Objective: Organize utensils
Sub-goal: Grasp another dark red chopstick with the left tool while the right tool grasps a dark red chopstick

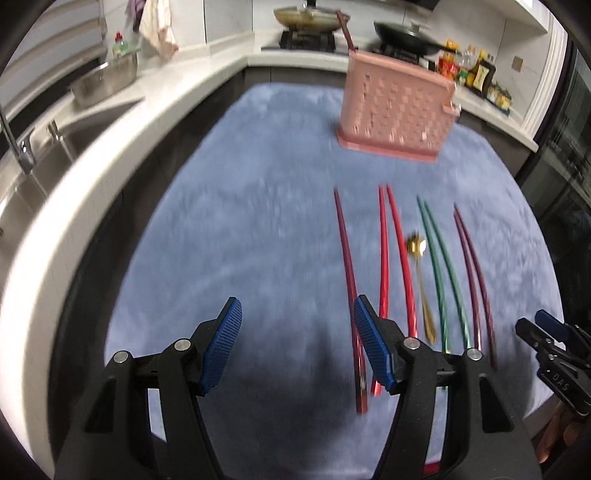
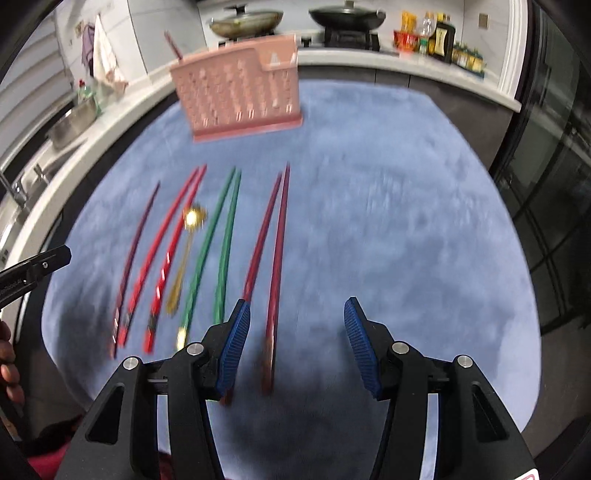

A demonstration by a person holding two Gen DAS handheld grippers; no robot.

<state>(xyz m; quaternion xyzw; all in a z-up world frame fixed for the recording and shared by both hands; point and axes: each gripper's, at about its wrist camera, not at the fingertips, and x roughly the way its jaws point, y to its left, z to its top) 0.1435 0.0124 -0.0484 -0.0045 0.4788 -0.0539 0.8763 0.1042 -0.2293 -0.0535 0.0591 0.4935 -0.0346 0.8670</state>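
Note:
On the blue mat several chopsticks lie side by side. From left to right there are a single dark red one, a red pair, a green pair and a maroon pair. A gold spoon lies between red and green. A pink slotted holder stands behind them with one chopstick in it. My left gripper is open and empty, just left of the single chopstick. My right gripper is open above the maroon pair, pads clear of it.
A white counter curves around the mat, with a sink and tap on the left and a metal tub. Two pans sit on the stove at the back, bottles to the right. A hand shows at the left edge.

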